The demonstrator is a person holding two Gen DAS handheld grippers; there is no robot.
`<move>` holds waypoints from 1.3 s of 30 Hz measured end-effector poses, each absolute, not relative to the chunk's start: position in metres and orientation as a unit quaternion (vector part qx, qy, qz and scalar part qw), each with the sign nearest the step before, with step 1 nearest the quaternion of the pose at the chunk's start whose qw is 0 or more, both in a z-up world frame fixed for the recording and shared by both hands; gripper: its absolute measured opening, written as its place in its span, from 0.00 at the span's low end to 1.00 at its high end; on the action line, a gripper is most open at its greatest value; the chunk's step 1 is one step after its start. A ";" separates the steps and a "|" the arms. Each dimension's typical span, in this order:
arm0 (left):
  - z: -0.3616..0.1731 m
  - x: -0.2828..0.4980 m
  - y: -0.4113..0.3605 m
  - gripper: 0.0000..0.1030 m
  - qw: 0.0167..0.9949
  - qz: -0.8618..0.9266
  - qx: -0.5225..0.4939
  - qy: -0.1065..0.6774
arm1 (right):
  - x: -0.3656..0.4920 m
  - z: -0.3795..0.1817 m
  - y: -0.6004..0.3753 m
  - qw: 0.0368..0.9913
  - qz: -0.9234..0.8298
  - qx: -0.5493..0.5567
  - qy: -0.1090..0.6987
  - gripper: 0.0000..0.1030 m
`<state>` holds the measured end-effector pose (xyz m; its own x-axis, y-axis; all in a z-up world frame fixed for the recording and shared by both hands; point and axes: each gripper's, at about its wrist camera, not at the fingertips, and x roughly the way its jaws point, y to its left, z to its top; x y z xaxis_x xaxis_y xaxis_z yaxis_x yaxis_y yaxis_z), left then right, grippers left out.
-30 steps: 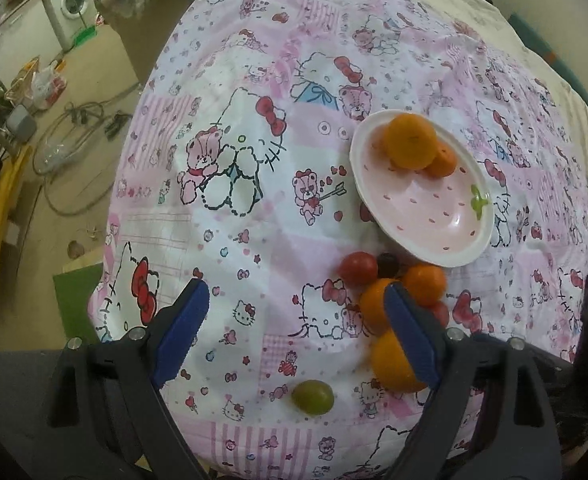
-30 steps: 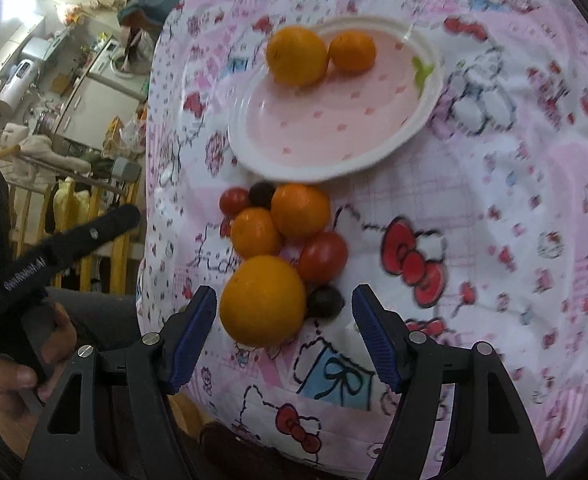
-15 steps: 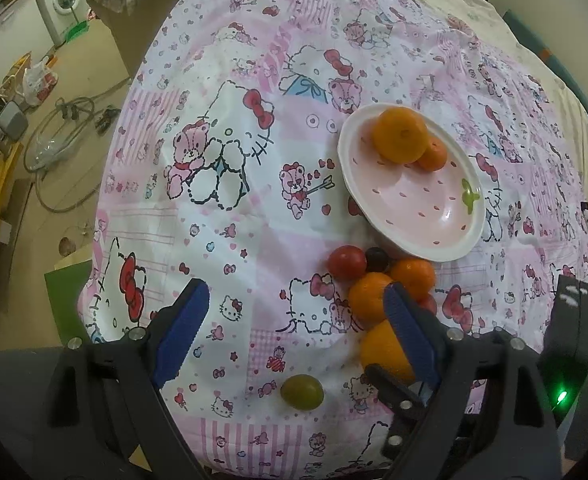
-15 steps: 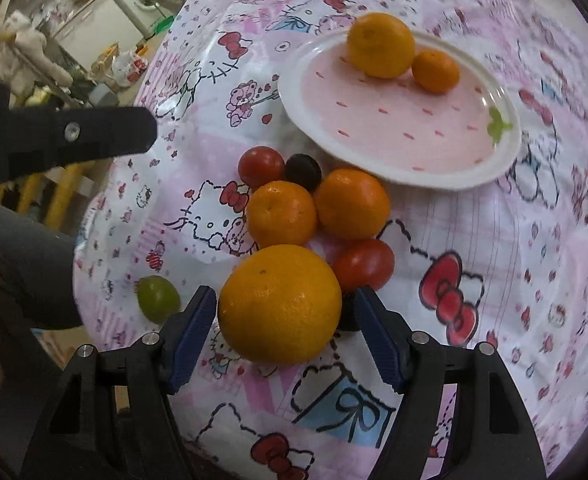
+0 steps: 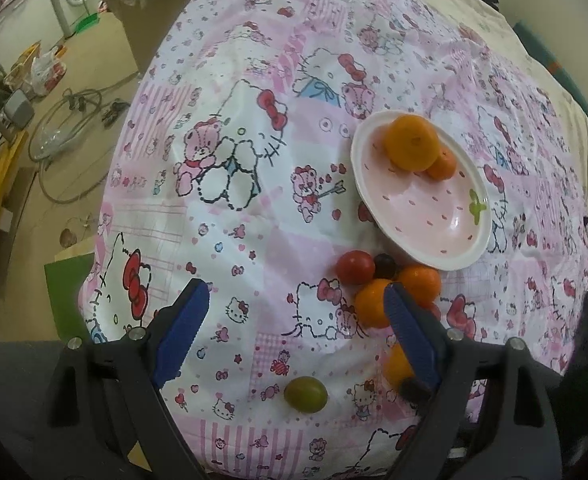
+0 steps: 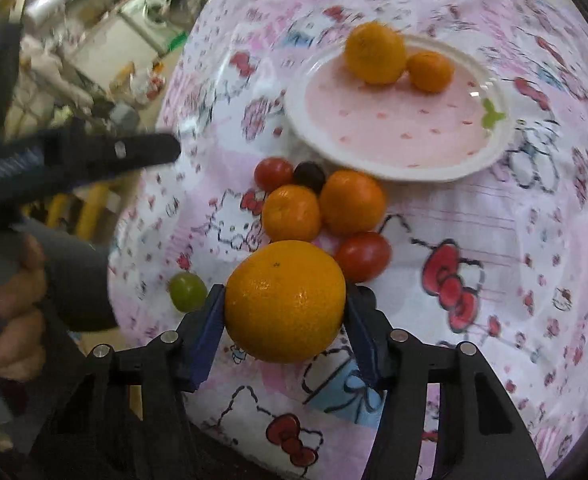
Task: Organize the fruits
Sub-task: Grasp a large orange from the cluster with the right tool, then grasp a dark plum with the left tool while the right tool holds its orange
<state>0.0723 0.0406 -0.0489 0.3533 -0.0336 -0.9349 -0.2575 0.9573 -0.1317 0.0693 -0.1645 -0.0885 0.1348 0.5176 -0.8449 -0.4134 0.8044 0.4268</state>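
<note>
Between the right gripper's (image 6: 284,306) just-closed jaws sits the big orange (image 6: 285,300), gripped for the plate (image 6: 493,148); left gripper (image 5: 294,336) waits wide, empty.

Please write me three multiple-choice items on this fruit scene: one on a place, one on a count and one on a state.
1. Where does the green grape lie?
A. on the plate
B. on the cloth, apart from the fruit cluster
C. between the left tongs' pads

2. How many fruits are on the plate?
A. two
B. four
C. none

3. What state are the right tongs in?
A. open and empty
B. shut on a tomato
C. shut on the big orange

Key: 1 B, the grape sits alone on the cloth, left of the cluster. 2 A, only a large orange fruit and a small one rest at the plate's far edge. 3 C, both blue pads press the orange's sides, having just closed on it.
</note>
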 end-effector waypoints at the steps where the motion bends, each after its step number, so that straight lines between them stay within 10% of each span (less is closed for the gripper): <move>1: -0.050 0.072 0.041 0.84 0.812 0.068 -0.131 0.565 | 0.070 -0.082 -0.169 0.758 0.309 0.061 0.571 0.58; 29: -0.141 0.092 -0.110 0.52 0.743 0.023 -0.064 0.666 | 0.100 -0.032 -0.320 0.827 0.183 0.248 0.470 0.58; 34: -0.143 0.095 -0.112 0.21 0.745 0.012 -0.048 0.665 | 0.101 -0.028 -0.312 0.825 0.197 0.244 0.470 0.58; 39: -0.140 0.093 -0.123 0.18 0.746 0.000 -0.022 0.665 | 0.103 -0.028 -0.308 0.823 0.203 0.246 0.471 0.58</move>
<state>0.0926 -0.1229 -0.1396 0.1151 -0.0300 -0.9929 -0.0297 0.9990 -0.0336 0.1027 -0.3084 -0.0277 0.4747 0.5650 -0.6749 -0.1024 0.7970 0.5952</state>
